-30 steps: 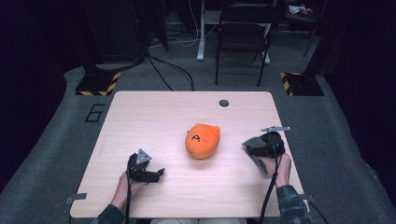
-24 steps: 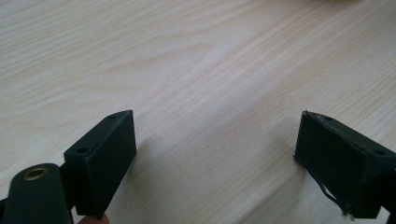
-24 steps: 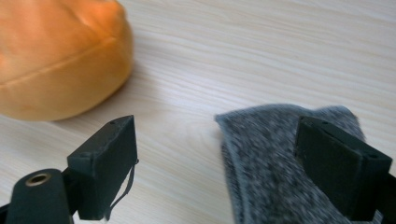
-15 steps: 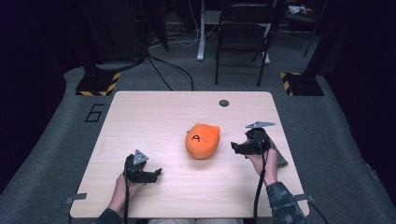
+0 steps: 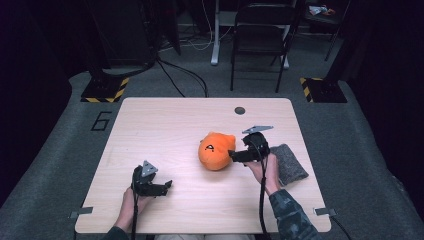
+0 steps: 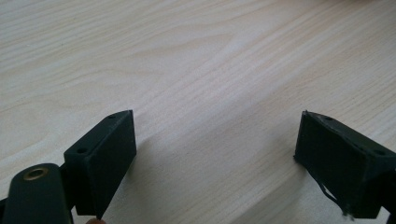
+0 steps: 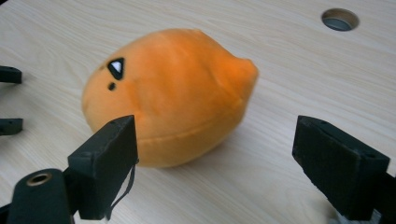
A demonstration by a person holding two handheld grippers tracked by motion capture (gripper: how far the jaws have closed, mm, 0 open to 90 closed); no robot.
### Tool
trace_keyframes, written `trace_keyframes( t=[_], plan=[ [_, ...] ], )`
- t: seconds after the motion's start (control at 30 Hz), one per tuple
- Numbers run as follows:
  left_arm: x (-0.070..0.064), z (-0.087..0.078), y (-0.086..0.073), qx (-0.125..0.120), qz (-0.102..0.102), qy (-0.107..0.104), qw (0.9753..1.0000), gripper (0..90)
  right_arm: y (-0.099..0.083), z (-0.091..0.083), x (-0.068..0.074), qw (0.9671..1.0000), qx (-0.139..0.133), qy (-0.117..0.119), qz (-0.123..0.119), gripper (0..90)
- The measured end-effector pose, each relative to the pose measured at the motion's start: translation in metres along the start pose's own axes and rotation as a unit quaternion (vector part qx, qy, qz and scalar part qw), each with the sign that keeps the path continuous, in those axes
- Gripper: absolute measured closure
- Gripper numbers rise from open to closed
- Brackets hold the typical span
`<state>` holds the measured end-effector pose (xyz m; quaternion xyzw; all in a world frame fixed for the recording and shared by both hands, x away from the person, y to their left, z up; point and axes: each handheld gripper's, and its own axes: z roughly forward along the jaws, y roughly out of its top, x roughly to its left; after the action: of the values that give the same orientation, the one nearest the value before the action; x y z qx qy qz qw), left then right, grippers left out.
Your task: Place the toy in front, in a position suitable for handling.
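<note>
Right gripper [image 5: 233, 156], jaws spread wide, sits just beside the orange plush toy [image 5: 215, 150] on the table [image 5: 165, 125].

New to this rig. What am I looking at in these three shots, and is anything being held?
No robot arm here: a person sits at a wooden table with a hand-held two-jaw gripper in each hand. The high view comes from a fixed camera above, looking forward and down. The other two come from cameras riding on the grippers, looking along their black jaws.

The left gripper rests near the table's front edge, jaws open over bare wood. The right gripper points at an orange plush toy with small black face marks; its jaws are open, close to the toy but not closed on it. So nothing is held. A grey cloth pad lies to the right of that hand, and a round cable hole sits near the far edge.
</note>
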<state>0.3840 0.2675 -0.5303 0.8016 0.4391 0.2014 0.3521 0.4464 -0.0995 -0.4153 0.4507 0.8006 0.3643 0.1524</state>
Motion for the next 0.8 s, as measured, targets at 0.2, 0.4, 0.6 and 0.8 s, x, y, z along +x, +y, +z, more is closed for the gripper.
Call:
trace_keyframes(
  t=[0.2,0.4,0.6,0.8],
  plan=[
    [0.001,-0.001,0.000,0.002,-0.002,0.002,1.0000,12.1,0.010,0.013,0.016,0.9999,0.003,0.014,-0.002,13.6],
    [0.001,-0.001,0.000,0.002,-0.003,0.004,1.0000,12.1,0.019,0.025,0.027,0.9998,0.001,0.019,-0.005,14.3],
    [0.001,-0.001,0.000,0.002,-0.003,0.005,1.0000,12.1,0.026,0.037,0.037,0.9998,0.001,0.016,-0.008,14.7],
    [0.001,-0.001,-0.001,0.000,-0.009,0.006,0.9999,12.1,0.026,0.052,0.040,0.9999,0.011,0.000,-0.006,22.3]
  ],
)
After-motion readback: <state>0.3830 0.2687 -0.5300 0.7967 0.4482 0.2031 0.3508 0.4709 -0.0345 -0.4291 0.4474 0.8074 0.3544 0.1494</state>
